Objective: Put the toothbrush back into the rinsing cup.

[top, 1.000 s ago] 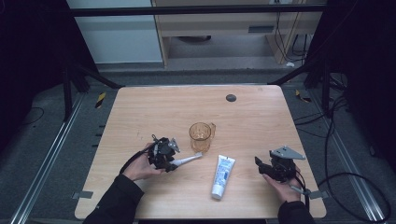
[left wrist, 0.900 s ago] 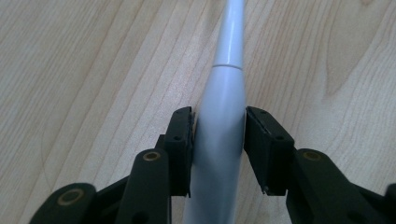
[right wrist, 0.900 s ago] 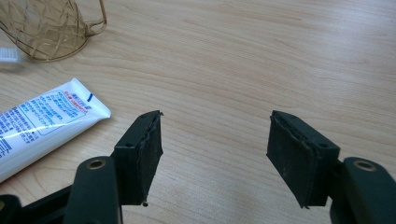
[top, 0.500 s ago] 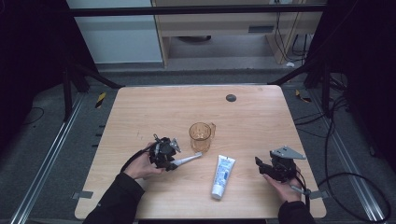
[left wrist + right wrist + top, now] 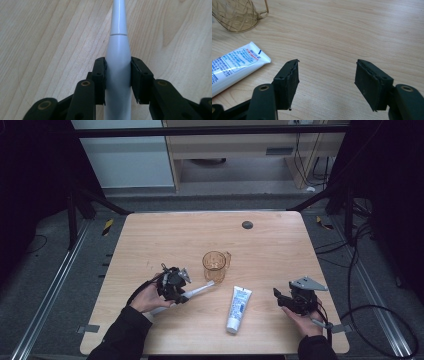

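Note:
A white toothbrush (image 5: 201,290) lies on the wooden table (image 5: 150,245), its slim neck pointing toward an amber glass mug (image 5: 215,262). My left gripper (image 5: 183,293) has just been closing its jaws, and both pads now press the toothbrush handle (image 5: 118,50). A white toothpaste tube (image 5: 238,308) lies between the two hands. My right gripper (image 5: 276,296) rests near the front right of the table, open. In the right gripper view my right gripper (image 5: 327,75) holds nothing, with the toothpaste tube (image 5: 234,65) and the mug (image 5: 237,15) off to its left.
A small dark round disc (image 5: 247,224) sits near the table's far edge. Past the table are a pale cabinet (image 5: 125,155) and a low wooden shelf (image 5: 230,150). Black frame legs and cables run along both sides.

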Available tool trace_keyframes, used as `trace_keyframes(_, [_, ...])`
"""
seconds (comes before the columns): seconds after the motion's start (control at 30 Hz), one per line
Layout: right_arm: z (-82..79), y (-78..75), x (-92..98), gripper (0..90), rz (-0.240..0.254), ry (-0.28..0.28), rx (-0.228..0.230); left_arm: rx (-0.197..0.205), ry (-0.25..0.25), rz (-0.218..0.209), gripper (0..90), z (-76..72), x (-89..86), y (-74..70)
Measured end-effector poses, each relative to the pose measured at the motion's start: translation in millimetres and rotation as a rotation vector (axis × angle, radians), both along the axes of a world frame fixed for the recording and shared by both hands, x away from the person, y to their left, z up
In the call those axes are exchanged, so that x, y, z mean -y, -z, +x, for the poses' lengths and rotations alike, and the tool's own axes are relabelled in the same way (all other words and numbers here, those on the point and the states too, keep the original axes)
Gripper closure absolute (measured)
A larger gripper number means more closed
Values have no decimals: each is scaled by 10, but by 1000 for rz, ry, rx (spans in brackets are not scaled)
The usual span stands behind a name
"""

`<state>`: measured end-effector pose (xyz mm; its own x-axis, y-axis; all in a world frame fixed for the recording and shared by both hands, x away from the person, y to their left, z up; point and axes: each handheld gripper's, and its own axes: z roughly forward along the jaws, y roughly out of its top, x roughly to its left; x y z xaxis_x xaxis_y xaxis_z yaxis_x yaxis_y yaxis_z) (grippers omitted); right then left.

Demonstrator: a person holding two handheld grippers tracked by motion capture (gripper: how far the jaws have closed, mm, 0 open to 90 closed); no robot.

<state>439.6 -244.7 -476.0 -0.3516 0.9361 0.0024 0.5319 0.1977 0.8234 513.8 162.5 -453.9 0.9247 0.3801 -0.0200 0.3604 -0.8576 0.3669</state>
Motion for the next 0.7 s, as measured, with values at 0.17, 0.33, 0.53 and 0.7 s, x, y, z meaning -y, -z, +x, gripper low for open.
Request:
trace_keyframes(0.17, [-3,-2,1,357,-2,2,0,20,-20,-28,668,-43,-57,-102])
trace_keyframes(0.33, [-7,-5,2,357,0,3,1,35,-51,-51,668,-63,-108,-189])
trace_keyframes(0.53, [-9,-4,-2,357,-6,0,4,73,-84,-113,668,-107,-171,-352])
trace_keyframes(0.7, [-9,-4,-1,358,-8,0,5,117,-129,-183,668,-139,-237,-483])
